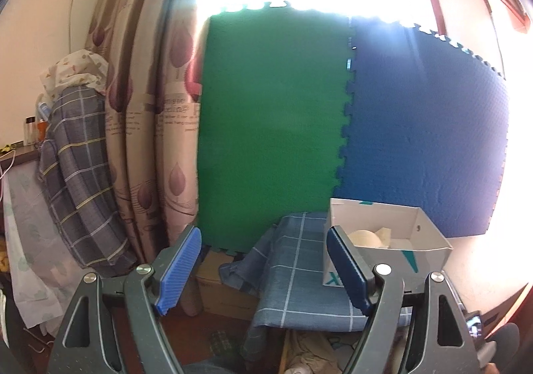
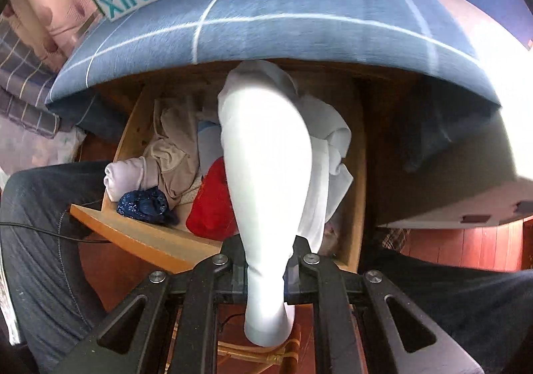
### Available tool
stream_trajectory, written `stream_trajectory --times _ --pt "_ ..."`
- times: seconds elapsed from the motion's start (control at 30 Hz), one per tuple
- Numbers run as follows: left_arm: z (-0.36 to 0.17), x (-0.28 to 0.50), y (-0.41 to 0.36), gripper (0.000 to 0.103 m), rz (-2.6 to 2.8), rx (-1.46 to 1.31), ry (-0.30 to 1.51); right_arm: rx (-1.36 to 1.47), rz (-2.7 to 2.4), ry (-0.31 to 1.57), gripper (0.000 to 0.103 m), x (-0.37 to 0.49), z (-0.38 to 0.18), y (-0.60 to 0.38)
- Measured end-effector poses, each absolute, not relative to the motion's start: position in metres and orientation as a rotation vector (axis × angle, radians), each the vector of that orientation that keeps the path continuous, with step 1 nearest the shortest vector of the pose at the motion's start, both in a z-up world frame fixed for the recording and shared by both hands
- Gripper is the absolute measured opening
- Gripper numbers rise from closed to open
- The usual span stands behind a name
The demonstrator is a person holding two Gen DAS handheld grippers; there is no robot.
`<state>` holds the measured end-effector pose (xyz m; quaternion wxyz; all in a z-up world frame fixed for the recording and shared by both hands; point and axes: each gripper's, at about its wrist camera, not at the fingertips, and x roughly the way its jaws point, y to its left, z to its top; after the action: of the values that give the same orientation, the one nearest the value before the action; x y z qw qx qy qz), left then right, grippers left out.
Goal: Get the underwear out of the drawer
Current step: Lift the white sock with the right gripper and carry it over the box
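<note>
One white garment (image 2: 269,154), soft and light, hangs from my clamped right tool (image 2: 266,274) above the drawer (image 2: 133,234); my left tool (image 1: 263,260) at 9 o'clock gapes empty.

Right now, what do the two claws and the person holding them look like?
Both claws are dark grey-black frames with triangular cut-outs and silver round bolts. The left claw carries ribbed blue pads. The right claw has the same dark frame. The person wears dark trousers.

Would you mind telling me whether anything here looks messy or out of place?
Yes: the open wooden drawer holds a jumbled heap of unfolded clothes, among them a red garment. The right gripper is shut on a white garment trailing from the heap.
</note>
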<state>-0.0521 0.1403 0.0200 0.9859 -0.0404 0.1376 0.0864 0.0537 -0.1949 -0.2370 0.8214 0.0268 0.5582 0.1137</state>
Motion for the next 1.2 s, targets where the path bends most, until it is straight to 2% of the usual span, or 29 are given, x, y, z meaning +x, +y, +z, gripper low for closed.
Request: stream_trajectory --times 0.2,0.37,0.87,0.93,1.07,1.2 --pt "0.013 -0.046 0.152 0.08 0.245 -0.078 0.308 0.079 0.235 1.157 0.011 0.043 -0.223 -0.201" --pt "0.008 -0.042 0.161 0.08 0.264 -0.085 0.321 0.09 0.255 1.107 0.011 0.029 -0.19 -0.204" --pt "-0.007 -0.032 0.174 0.08 0.266 -0.111 0.355 0.13 0.391 0.863 0.011 0.002 -0.031 -0.201" --pt "-0.011 -0.033 0.176 0.08 0.266 -0.122 0.355 0.1 0.381 0.844 0.011 0.009 -0.027 -0.2" --pt "-0.019 -0.033 0.176 0.08 0.265 -0.129 0.376 0.104 0.395 0.881 0.004 0.029 -0.043 -0.194" --pt "-0.028 -0.032 0.177 0.08 0.256 -0.155 0.392 0.003 0.414 0.799 0.003 0.022 -0.015 -0.18"
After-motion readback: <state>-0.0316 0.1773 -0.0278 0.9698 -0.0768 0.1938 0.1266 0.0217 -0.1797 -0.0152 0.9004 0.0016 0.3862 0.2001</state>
